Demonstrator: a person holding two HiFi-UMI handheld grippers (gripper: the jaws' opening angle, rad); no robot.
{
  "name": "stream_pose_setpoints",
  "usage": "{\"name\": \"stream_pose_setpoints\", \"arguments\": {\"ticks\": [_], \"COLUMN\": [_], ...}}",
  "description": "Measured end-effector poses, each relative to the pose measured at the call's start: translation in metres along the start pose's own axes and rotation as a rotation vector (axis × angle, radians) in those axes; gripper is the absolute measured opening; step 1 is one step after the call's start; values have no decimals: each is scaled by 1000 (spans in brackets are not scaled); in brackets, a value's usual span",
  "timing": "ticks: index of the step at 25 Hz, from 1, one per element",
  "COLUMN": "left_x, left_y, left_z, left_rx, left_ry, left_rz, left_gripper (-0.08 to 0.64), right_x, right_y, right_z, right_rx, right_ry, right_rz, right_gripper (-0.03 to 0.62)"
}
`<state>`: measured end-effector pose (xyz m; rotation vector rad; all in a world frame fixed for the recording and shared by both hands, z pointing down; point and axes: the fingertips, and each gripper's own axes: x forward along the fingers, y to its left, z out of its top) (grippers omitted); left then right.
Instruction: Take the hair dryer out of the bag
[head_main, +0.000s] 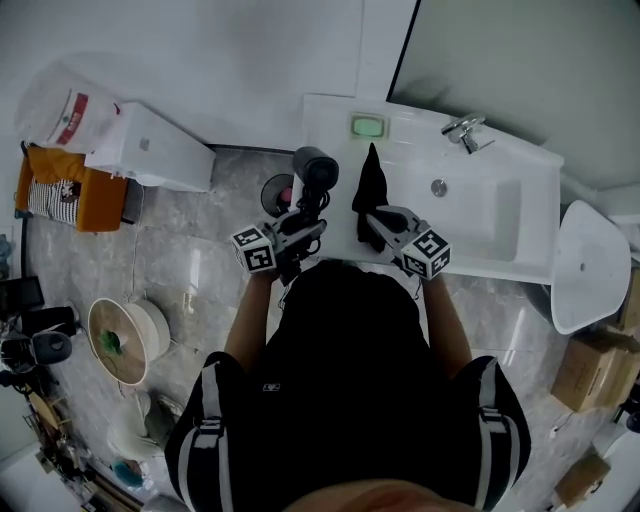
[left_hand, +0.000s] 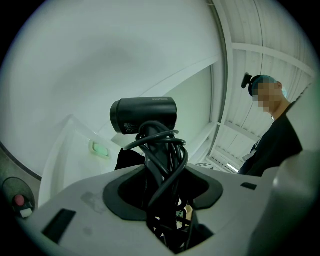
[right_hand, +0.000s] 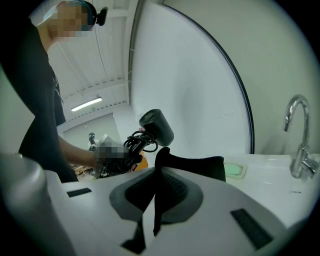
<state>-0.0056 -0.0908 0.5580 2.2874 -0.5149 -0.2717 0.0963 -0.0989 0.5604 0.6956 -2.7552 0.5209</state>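
Head view steeply down over sink (head_main: 520, 160), gripper views close, sharing hair dryer (left_hand: 144, 115)

Bright, even light; fisheye-warped dark edges

In the head view the sink basin (head_main: 480, 215) at centre right lies open, as does the counter (head_main: 412, 134) strip between soap dish (head_main: 368, 126) and faucet (head_main: 463, 131). Over the counter's left end, black bag (head_main: 369, 185) and hair dryer (head_main: 314, 168) block passage.
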Motion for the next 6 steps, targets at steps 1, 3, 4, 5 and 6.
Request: {"name": "stream_pose_setpoints", "arguments": {"ticks": [1,3,4,5,6], "left_x": [0,2,2,4,5], "left_y": [-1,-4,-5,-6,-7], "left_z": [-1,-1,-2,-3,-4], "left_rx": [-3,-10,-11,-11,-11], "left_ry": [-3,-7,-7,-8,-9], "left_rz": [6,19,24,28,32], "left_gripper": [192,192,192,192,192], "right_x": [0,-2,-3,-4,-5], "right_y": [1,3,4,4,4], "right_z": [-1,-2,-3,-4,-4], "right_rx": [-1,-5,-8,-11,-14], "right_ry": [1,5,7,8,9], "right_rz": [5,16,20,24,27], "right_gripper": [66,66,66,66,66]}}
